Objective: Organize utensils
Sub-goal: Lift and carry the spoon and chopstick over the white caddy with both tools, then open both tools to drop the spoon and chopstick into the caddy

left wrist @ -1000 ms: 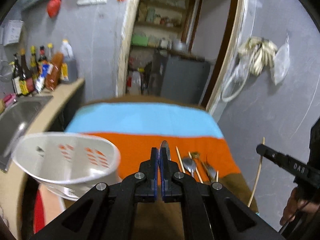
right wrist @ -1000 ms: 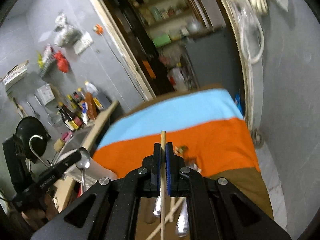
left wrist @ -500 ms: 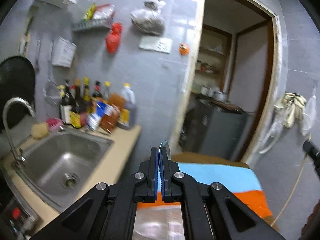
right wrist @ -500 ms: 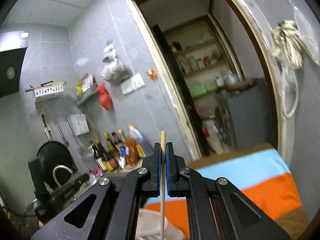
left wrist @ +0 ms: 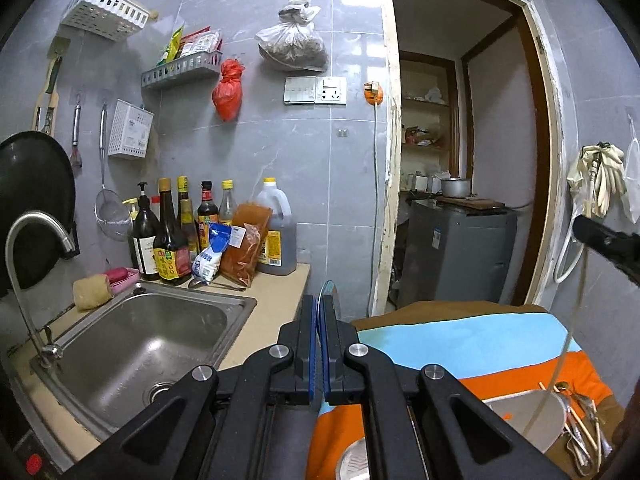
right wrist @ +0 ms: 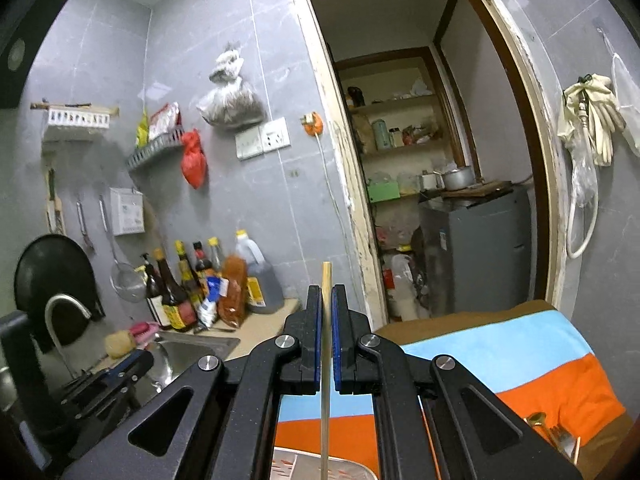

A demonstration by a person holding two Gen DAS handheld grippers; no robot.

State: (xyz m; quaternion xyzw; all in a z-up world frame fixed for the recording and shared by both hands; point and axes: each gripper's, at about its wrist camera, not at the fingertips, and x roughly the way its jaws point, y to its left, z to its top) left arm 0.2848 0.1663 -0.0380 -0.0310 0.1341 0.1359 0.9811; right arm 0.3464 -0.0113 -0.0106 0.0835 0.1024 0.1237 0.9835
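Left tongs [left wrist: 319,344], clamped on a spoon [left wrist: 327,294] whose bowl stands edge-on above the tips, long axis running along the fingers. Right tongs [right wrist: 327,336], clamped on a chopstick [right wrist: 326,312] held upright, tip upward. Below, a white basket [left wrist: 524,416] on the striped surface [left wrist: 460,344], loose utensils [left wrist: 580,428] just right of it. Farther left, an empty sink [left wrist: 132,344]; behind it, bottles [left wrist: 168,236] with unreadable labels.
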